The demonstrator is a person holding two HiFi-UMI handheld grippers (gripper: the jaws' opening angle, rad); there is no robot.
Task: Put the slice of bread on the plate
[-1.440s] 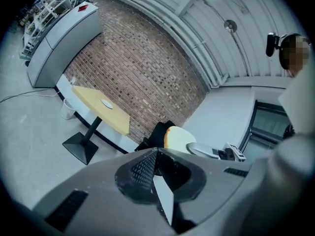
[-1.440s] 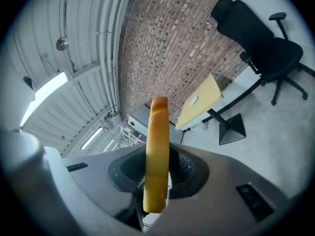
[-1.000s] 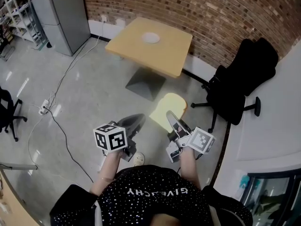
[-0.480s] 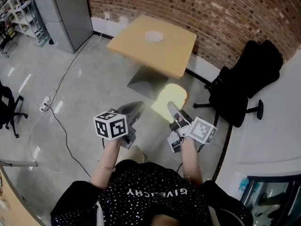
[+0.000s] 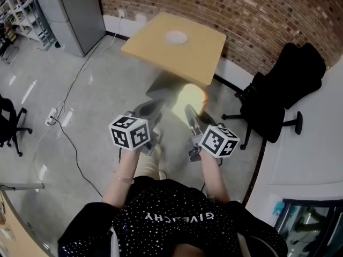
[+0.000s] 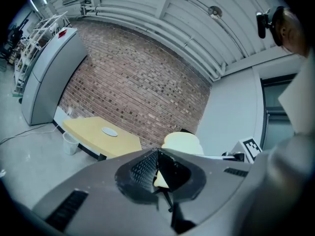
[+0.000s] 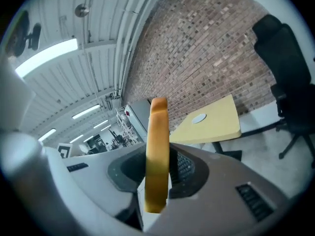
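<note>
– Right gripper [image 5: 188, 111] first: shut on anything?
– Clamped on the slice of bread [image 5: 191, 96], held upright and edge-on between the jaws in the right gripper view, out ahead of the person over the floor. Left gripper [image 5: 153, 107] alongside on the left, jaws together, carrying nothing.
– And around them, biggest first?
– Square yellow table [image 5: 193, 58] at the far side, against the brick wall [image 5: 257, 15]. Black office chair [image 5: 284, 84] to its right. Then the slice, and smallest of all the white plate [image 5: 176, 36], lying toward the far part of the tabletop.
– Changed over the last second?
– Carried forward, both grippers together. Earlier, well short of the table with open floor between; now drawn up near the table's near edge, just beside its dark base [image 5: 159, 85] in the head view. Rolled a little at the wrist too, with less of the broad face showing. Grip unchanged.
– Meaning for the task?
– Likely mid-carry: picked up, not delivered. Well apart from the plate, with most of the tabletop left to cross. Probably next: reach over the near edge, tip the slice flat above the plate, then part the jaws. Worth watching: soft crumb pinched at one end, liable to sag or tear once laid level.
</note>
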